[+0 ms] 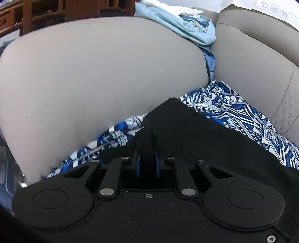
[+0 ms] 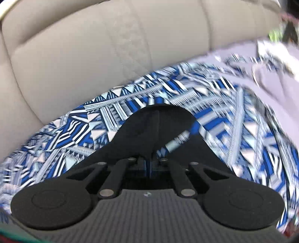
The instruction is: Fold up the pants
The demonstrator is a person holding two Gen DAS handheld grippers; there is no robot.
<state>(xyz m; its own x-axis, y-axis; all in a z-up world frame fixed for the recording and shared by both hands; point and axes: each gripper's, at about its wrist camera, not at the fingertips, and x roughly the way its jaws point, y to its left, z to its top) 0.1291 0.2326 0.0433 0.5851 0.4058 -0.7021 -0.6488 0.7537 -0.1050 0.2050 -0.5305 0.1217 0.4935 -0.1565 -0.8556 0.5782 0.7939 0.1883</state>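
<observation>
1. Writing: faint grey handwritten characters on a white paper sheet [image 1: 269, 9] at the sofa's top right in the left wrist view; upside down and blurred, not readable. No brand or label legible on the cloth.
2. Support: beige leather sofa [image 1: 84, 74]; rounded seat cushion filling the left wrist view, quilted back panel [image 2: 129, 46] filling the upper part of the right wrist view.
3. Patterned pants [image 2: 130, 108], blue, white and black geometric print, draped across the seat cushion close against the sofa back.
4. Black waistband [image 1: 205, 130] of the pants toward the cameras; printed cloth running away from it toward the back panel. Long axis not certain; in the left wrist view the band runs from centre down to the lower right.
5. Left tongs [image 1: 147, 134]: pressed together, pinching a bunched fold of the black waistband; blue pad edges visible either side of the fold.
6. Right tongs [image 2: 158, 119]: pressed together, tips meeting in a single seam, a strip of printed cloth caught at the base between them; black fingers standing over the pants.
7. Around: light blue garment [image 1: 186, 28] crumpled at the far edge of the seat cushion, spilling into the gap beside the next cushion, well apart from the pants; white cloth just behind it.
8. Pale lilac cloth [image 2: 271, 87] overlapping the pants at the right of the right wrist view, heavily blurred.
9. Dark wooden furniture [image 1: 37, 15] beyond the sofa's far left edge.
</observation>
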